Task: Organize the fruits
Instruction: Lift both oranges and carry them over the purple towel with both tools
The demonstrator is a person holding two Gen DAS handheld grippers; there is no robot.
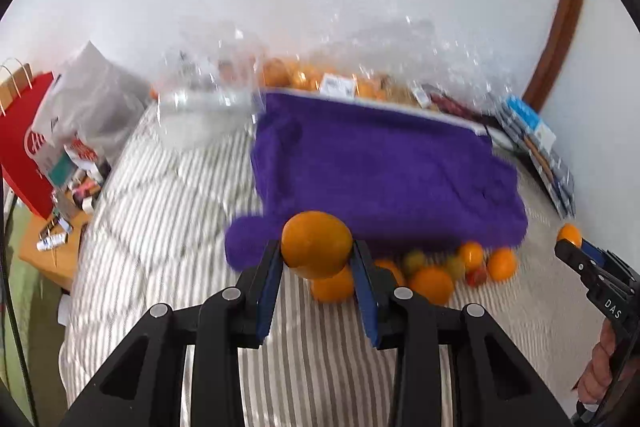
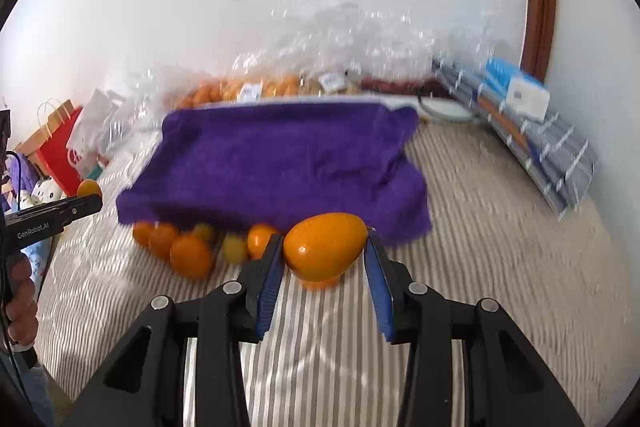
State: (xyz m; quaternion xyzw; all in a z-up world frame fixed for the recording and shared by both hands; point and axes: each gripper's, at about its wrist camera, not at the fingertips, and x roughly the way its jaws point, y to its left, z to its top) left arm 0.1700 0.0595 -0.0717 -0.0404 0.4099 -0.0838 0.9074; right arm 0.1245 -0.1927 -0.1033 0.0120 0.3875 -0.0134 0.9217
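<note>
Squeezing only the sides, the left gripper (image 1: 317, 255) holds one orange (image 1: 316, 243) and the right gripper (image 2: 325, 255) holds another orange (image 2: 325, 245), so either round fruit might slip and roll into the pile (image 1: 436, 273) just ahead.

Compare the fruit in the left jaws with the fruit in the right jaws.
The left gripper holds a round orange fruit; the right gripper holds an egg-shaped orange fruit, pointed at one end. The round one fills its jaws, pads touching both sides; the egg-shaped one touches the left pad, with a gap visible at its tip. Both are glossy orange and held above the striped bedding before the purple towel.
</note>
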